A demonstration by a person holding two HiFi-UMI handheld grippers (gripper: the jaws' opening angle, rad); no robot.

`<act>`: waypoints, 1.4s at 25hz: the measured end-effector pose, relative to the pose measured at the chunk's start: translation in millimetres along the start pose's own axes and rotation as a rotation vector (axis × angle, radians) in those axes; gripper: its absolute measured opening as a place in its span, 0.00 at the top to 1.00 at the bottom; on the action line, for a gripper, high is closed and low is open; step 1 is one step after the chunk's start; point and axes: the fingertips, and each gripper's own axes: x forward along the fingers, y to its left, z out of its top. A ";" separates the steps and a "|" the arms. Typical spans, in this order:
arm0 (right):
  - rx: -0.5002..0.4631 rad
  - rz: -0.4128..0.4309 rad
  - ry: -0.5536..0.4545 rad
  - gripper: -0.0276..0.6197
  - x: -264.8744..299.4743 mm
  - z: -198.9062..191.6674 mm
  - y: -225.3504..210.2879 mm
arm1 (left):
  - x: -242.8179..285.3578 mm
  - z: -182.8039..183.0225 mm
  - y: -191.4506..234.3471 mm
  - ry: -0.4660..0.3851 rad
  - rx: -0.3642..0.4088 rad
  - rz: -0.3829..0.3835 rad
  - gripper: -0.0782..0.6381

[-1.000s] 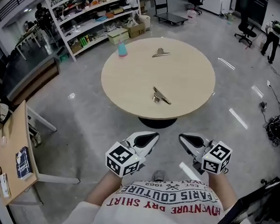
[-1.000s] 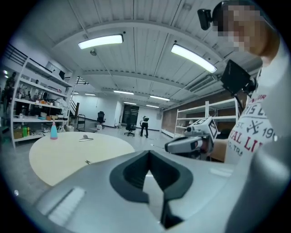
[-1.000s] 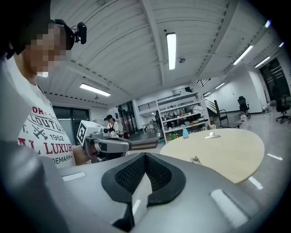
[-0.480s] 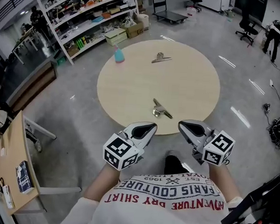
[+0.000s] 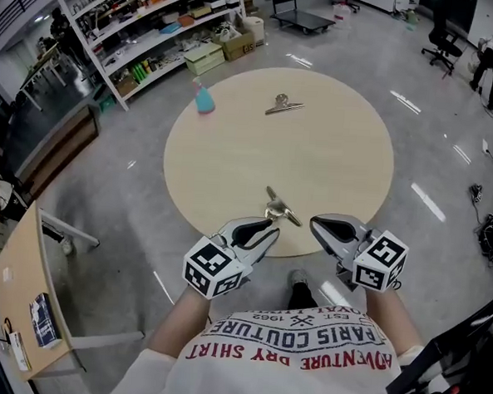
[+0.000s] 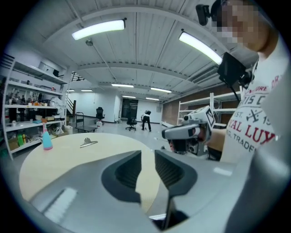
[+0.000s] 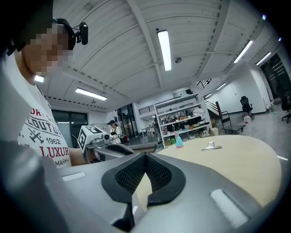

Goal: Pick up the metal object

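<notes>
I hold both tools low at the near rim of the round table [image 5: 332, 156], side by side and well short of its middle; the left gripper [image 5: 271, 228] has its jaws opening, and in the left gripper view [image 6: 148, 157] a narrow slot shows between the ribbed pads with only tabletop behind it, so nothing is between them; the right gripper [image 5: 316, 224] has its jaws together, and the right gripper view [image 7: 145, 157] shows the tips meeting with nothing caught there.

The near metal clip [image 5: 281, 209] lies on the table close to the near edge, just ahead of the left gripper's tips in the head view, and neither tool touches it; I cannot tell how high the tips stand above the wood; the far metal clip [image 5: 284, 105] lies on the far side of the table, well apart from both tools, and I see it again low on the tabletop in the left gripper view [image 6: 88, 143] and the right gripper view [image 7: 212, 146].

A blue spray bottle [image 5: 204, 98] stands upright near the far left rim, to the left of the far metal clip; stocked shelves [image 5: 148, 28] run behind it across the floor; a wooden side desk [image 5: 16, 286] sits at the left edge of the head view
</notes>
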 end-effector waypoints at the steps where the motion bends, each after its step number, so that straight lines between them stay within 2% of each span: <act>1: 0.004 -0.003 0.008 0.95 0.7 -1.2 -7.7 | 7.9 -5.0 3.9 0.017 0.012 -0.006 0.76; 5: 0.035 -0.024 0.038 0.95 4.2 -6.7 -42.5 | 44.2 -33.5 36.8 0.090 0.030 0.017 0.62; 6: 0.038 -0.030 0.047 0.95 6.1 -8.5 -53.5 | 58.0 -47.5 51.3 0.127 0.026 0.020 0.56; 7: 0.041 -0.038 0.060 0.95 8.2 -10.9 -65.9 | 73.8 -66.1 67.4 0.176 0.026 0.020 0.44; 10: 0.068 -0.059 0.109 0.95 14.8 -27.4 -105.2 | 116.2 -134.7 100.8 0.349 0.045 -0.005 0.41; 12: 0.081 -0.062 0.147 0.95 19.9 -41.0 -124.5 | 132.9 -171.1 114.3 0.428 0.049 -0.014 0.40; 17: 0.111 -0.060 0.172 0.95 24.6 -50.3 -149.8 | 152.9 -197.6 123.2 0.489 0.054 -0.026 0.40; 18: 0.114 -0.058 0.173 0.95 25.6 -50.8 -151.9 | 154.7 -199.4 124.5 0.491 0.058 -0.019 0.40; 21: 0.118 -0.050 0.175 0.95 28.9 -52.2 -153.1 | 156.9 -201.5 128.7 0.482 0.066 0.005 0.49; 27: 0.133 -0.053 0.174 0.95 24.4 -59.7 -150.0 | 155.9 -204.2 134.6 0.486 0.071 0.020 0.49; 29: 0.140 -0.058 0.167 0.95 18.6 -59.5 -146.9 | 153.1 -200.2 134.7 0.462 0.048 0.044 0.50; 31: 0.137 -0.073 0.151 0.95 7.9 -55.3 -142.6 | 145.2 -177.8 127.3 0.379 -0.001 0.061 0.50; 35: 0.097 -0.088 0.111 0.95 -7.6 -38.3 -123.7 | 103.0 -88.5 98.4 0.149 -0.075 0.059 0.50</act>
